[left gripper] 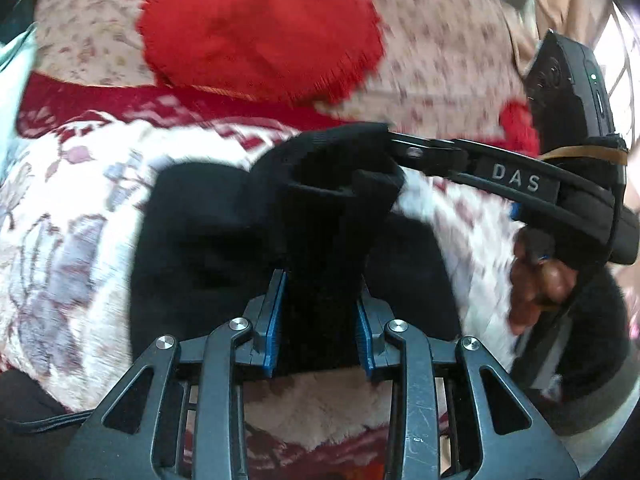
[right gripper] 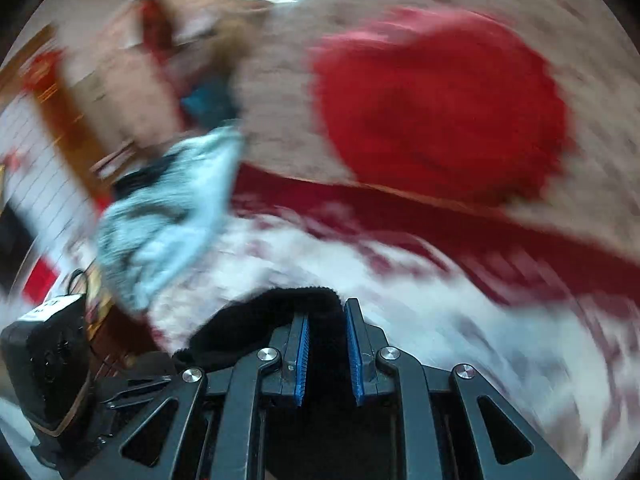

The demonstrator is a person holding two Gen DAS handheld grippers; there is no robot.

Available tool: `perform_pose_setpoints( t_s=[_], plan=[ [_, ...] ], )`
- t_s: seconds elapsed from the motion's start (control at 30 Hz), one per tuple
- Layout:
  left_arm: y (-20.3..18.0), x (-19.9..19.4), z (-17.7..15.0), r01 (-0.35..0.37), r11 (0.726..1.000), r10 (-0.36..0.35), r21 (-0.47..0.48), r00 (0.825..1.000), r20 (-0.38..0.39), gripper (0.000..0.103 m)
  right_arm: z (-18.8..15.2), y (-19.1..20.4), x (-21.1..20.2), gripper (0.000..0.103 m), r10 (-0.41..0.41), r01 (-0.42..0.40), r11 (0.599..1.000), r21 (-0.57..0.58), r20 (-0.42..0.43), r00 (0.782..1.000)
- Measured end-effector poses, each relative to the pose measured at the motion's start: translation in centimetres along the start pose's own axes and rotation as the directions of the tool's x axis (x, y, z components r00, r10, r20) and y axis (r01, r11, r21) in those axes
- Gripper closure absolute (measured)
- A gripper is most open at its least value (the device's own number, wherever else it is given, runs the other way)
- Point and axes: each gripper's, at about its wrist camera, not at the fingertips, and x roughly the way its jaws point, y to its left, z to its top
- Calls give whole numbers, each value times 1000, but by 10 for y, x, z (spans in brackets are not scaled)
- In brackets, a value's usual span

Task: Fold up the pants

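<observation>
The black pants (left gripper: 208, 240) lie bunched on the floral bedspread (left gripper: 60, 216). My left gripper (left gripper: 322, 280) is shut on a thick fold of the black pants. The right gripper (left gripper: 390, 146) reaches in from the right of the left wrist view and grips the pants' upper edge. In the right wrist view, my right gripper (right gripper: 326, 312) is shut on black pants cloth (right gripper: 256, 320) that bulges out to its left. The right wrist view is blurred by motion.
A red cushion (left gripper: 260, 36) lies beyond the pants on the bed; it also shows in the right wrist view (right gripper: 440, 108). A light blue cloth (right gripper: 168, 216) lies at the left. The left device (right gripper: 48, 368) shows at the lower left.
</observation>
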Motion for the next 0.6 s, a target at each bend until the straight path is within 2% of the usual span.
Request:
perform_pose_setpoints(
  t_s=[0.03,0.07,0.1,0.17,0.23,0.33,0.4,0.43,0.53,0.6],
  plan=[
    [-6,-1,-2,-16,999,16,28,1000,2,73,-12,-15,-7,87,-48,48,998,50,3,999],
    [-10,-5,-3,-8,999,8,51,1000,5,69,-21,-26,-15,80,-76,75,993,90,7,997],
    [-14,-10,-4,21,998,-21,67,1000,-4,63,-27,-34,-22,64,-103,100,986,131,20,994],
    [-17,-25,-6,87,993,-86,82,996,-9,58,-39,-49,-36,52,-101,86,973,215,57,993],
    [-14,-39,-4,99,990,-99,101,995,3,58,-45,-58,-50,52,-47,16,958,286,104,993],
    [-1,-53,-7,45,995,-47,89,998,28,58,-46,-55,-59,50,4,-47,950,309,140,990],
    [18,-56,-5,5,999,-6,45,999,36,58,-45,-46,-58,40,38,-82,949,304,148,988],
    [27,-53,-3,-13,1000,12,23,999,33,58,-47,-43,-56,38,45,-88,948,307,146,988],
    [52,-42,-3,-37,998,37,-49,999,10,57,-52,-39,-31,37,57,-75,945,318,67,996],
    [58,-30,-7,-64,996,63,-60,998,-20,57,-57,-37,-10,37,64,-59,943,328,-4,998]
  ],
)
